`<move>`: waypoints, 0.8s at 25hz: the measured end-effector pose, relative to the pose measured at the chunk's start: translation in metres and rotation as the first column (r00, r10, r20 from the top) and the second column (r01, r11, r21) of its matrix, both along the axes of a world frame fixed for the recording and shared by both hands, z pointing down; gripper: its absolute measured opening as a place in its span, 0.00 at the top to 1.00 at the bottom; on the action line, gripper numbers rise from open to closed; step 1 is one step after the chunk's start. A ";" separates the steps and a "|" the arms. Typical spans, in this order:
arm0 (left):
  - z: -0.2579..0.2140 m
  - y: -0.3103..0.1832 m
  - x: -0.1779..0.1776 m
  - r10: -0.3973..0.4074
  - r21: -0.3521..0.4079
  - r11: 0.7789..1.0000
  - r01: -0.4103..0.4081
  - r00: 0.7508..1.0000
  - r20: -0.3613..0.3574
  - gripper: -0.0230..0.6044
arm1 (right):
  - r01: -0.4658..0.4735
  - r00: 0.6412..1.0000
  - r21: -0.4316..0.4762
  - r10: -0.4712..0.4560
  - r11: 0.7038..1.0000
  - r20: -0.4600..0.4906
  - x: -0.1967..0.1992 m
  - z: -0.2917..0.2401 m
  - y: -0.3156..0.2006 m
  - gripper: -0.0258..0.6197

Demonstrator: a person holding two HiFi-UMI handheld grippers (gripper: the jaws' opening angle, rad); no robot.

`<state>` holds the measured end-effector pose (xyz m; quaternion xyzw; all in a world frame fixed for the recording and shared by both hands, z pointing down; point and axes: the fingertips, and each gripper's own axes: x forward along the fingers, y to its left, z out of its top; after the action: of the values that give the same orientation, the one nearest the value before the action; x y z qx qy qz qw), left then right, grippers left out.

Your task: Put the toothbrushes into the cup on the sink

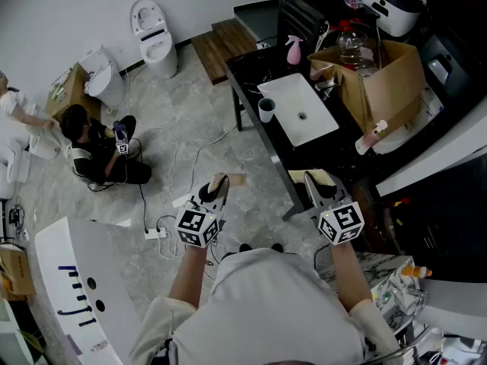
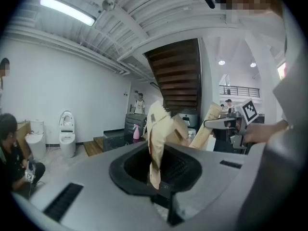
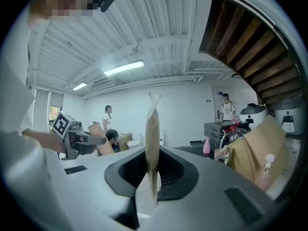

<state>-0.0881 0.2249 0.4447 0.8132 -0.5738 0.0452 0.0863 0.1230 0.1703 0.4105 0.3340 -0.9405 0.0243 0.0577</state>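
Left gripper (image 1: 218, 187) clamped a crumpled tan paper toothbrush pack (image 2: 158, 129), right gripper (image 1: 315, 182) a flat tan pack (image 3: 152, 138); carrying step, seemingly. Next: approach the small round cup (image 1: 266, 109) beside the white rectangular sink (image 1: 318, 124), well ahead

Abreast and near level, left tool (image 1: 218, 186) and right tool (image 1: 316, 184), each clamped on a paper packet (image 2: 156, 143).
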 end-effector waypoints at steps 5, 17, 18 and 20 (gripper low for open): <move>0.002 0.000 -0.001 0.001 -0.002 1.000 -0.001 1.000 0.002 0.91 | 0.003 1.000 -0.002 -0.003 1.000 0.007 0.001 0.000 0.001 0.87; 0.004 0.006 -0.004 0.014 -0.005 1.000 -0.014 1.000 -0.005 0.91 | -0.011 1.000 -0.012 0.011 1.000 0.017 -0.006 -0.003 0.007 0.87; 0.005 0.007 -0.005 0.015 -0.007 1.000 -0.015 1.000 -0.006 0.91 | -0.012 1.000 -0.013 0.013 1.000 0.016 -0.007 -0.003 0.008 0.87; 0.005 0.009 -0.007 0.019 -0.011 1.000 -0.019 1.000 -0.008 0.91 | -0.017 1.000 -0.016 0.017 1.000 0.018 -0.008 -0.003 0.011 0.87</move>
<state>-0.0947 0.2340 0.4502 0.8183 -0.5654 0.0460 0.0925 0.1149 0.1814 0.4076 0.3413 -0.9379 0.0350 0.0514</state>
